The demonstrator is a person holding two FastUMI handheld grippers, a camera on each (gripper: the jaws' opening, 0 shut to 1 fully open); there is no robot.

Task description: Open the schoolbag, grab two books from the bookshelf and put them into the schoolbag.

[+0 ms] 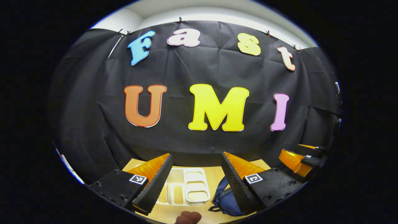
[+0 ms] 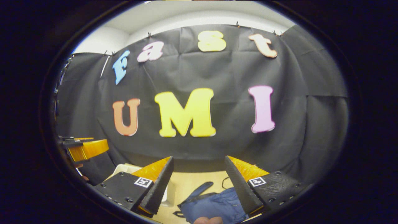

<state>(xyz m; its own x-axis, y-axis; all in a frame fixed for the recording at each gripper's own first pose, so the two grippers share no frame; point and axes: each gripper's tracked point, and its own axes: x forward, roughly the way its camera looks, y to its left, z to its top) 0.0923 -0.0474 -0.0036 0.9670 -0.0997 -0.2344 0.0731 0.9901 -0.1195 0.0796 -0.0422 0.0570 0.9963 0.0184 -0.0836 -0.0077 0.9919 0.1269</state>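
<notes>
1. Presently, the left gripper [image 1: 196,169] is hovering above the near part of the wooden table [image 1: 214,179], its jaws standing wide apart and gripping nothing.
2. Between its fingers, in the left gripper view, a white compartmented tray [image 1: 194,186] is lying flat on the table; whether this is the bookshelf, I cannot tell.
3. Just right of that tray, the blue schoolbag [image 1: 222,199] is lying on the table, partly hidden behind the left gripper's right finger.
4. The right gripper [image 2: 199,169] is likewise hanging above the table, jaws spread wide and empty.
5. In the right gripper view, the schoolbag is showing below and between the fingers, a blue strap reaching toward the far side and dark cord lying beside it; whether its opening is closed cannot be judged.
6. Part of a hand [image 1: 188,217] is showing at the near edge of the left gripper view.
7. Each gripper is appearing at the side of the other's view, well apart from it.
</notes>
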